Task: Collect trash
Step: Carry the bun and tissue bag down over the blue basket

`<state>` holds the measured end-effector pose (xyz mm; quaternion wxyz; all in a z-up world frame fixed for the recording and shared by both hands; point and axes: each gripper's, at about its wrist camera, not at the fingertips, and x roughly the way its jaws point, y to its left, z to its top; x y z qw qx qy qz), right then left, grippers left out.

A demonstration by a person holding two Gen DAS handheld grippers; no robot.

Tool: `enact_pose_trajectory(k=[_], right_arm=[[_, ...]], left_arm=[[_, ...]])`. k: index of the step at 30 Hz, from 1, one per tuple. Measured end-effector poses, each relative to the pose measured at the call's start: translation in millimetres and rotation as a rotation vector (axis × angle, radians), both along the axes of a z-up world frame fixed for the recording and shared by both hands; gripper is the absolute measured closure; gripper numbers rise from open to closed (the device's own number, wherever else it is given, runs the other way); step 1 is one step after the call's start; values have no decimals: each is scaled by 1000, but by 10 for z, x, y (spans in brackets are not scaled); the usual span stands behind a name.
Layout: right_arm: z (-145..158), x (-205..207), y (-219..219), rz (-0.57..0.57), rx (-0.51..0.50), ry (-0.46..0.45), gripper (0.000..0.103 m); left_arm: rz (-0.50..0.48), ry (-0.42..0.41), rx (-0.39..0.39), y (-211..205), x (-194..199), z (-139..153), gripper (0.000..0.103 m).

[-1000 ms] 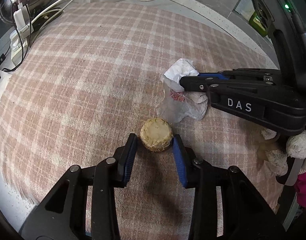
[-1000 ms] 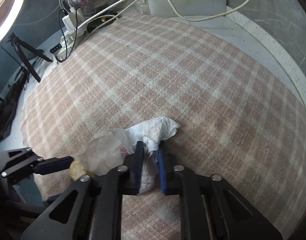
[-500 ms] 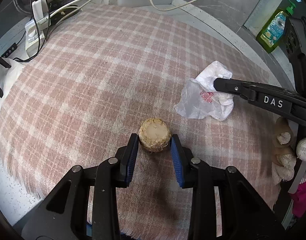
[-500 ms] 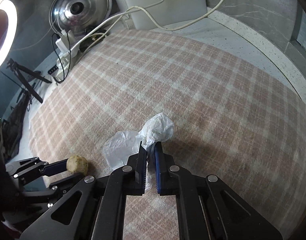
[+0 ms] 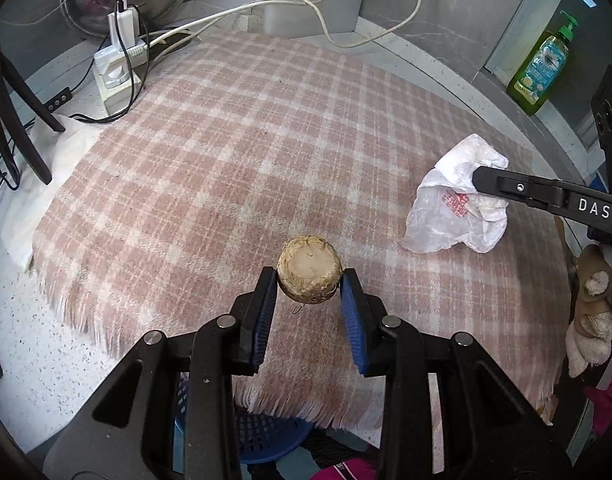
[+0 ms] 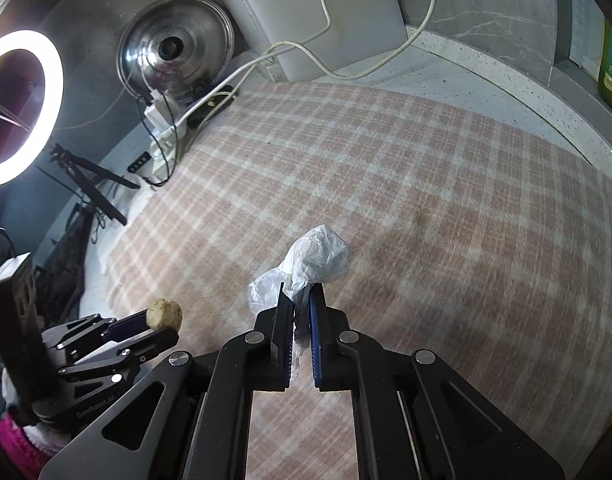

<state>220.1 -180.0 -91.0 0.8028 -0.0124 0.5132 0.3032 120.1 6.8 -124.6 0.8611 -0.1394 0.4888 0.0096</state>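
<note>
A: Where is the round brown stub (image 5: 309,274) compared with the left gripper (image 5: 308,284)?

B: It sits right between the two blue pads, near their tips. Both pads press on its sides, so the jaws are clamped on it. Its pale cut face looks toward the camera, and its rough fibrous edge goes around that face. From the right wrist view the same stub (image 6: 164,313) shows at the tip of the left gripper (image 6: 162,322), above the cloth and not lying on it.

A: And the right gripper (image 6: 301,300)?

B: Its jaws are almost fully closed, and they pinch the crumpled plastic bag (image 6: 314,262). Only a thin fold of the plastic is between the pads. The bigger bunch of the bag stands out past the fingertips, and a smaller part hangs on the left side of them. In the left wrist view the bag (image 5: 452,210) hangs from the tip of the right gripper (image 5: 479,178), and red print shows on it.

A: What is under them?

B: A pink checked cloth (image 5: 234,152) with a fringe covers the speckled counter (image 5: 42,344). The stub and the bag are well apart from each other. At the near edge of the cloth, below the left gripper, a blue plastic basket (image 5: 266,436) shows partly.

A: Anything else near?

B: A green soap bottle (image 5: 540,66) stands at the far right, and a white power strip (image 5: 116,76) with cables lies at the far left.
</note>
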Motion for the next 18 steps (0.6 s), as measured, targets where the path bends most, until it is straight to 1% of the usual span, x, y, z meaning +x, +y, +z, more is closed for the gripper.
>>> enact_pose_trajectory(k=[8,18], right_arm=[[160,-394,101,24,35,-2,97],[169,-937,273,43,44,27,97]], left_arm=[[26,-1,7,208,-369,13,70],[41,5,6,429,-889,-35,70]])
